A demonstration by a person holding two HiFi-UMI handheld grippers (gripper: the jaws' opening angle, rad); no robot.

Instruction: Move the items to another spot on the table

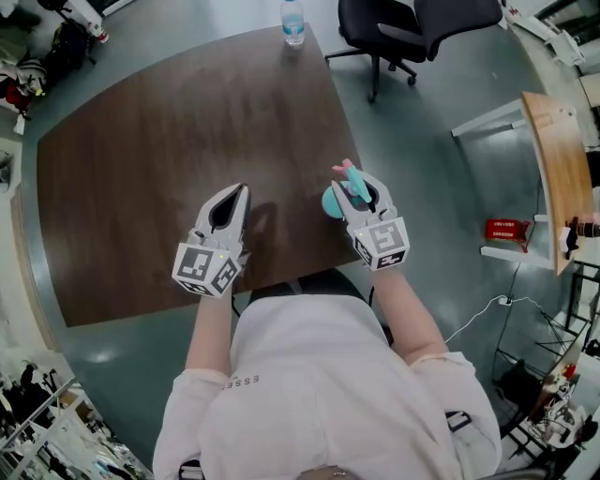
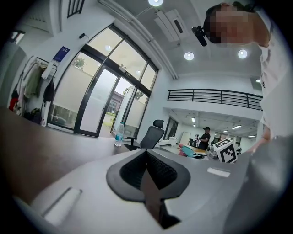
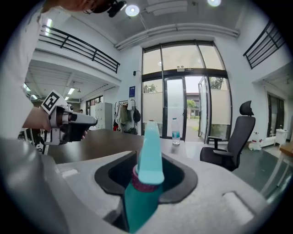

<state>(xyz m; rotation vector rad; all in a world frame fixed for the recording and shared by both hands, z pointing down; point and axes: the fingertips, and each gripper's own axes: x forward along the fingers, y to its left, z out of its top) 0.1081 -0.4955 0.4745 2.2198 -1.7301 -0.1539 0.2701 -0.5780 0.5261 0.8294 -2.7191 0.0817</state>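
Note:
A teal spray bottle with a pink collar is clamped in my right gripper, held above the table's near right edge. In the right gripper view the bottle stands between the jaws, its nozzle pointing forward past my right gripper. My left gripper hovers over the brown table to the left of the right one. Its jaws are shut with nothing between them, as the left gripper view shows. Each gripper sees the other: the left gripper and the bottle.
A clear water bottle stands at the table's far edge, also seen as the water bottle. A black office chair sits beyond the far right corner. A wooden side table stands to the right.

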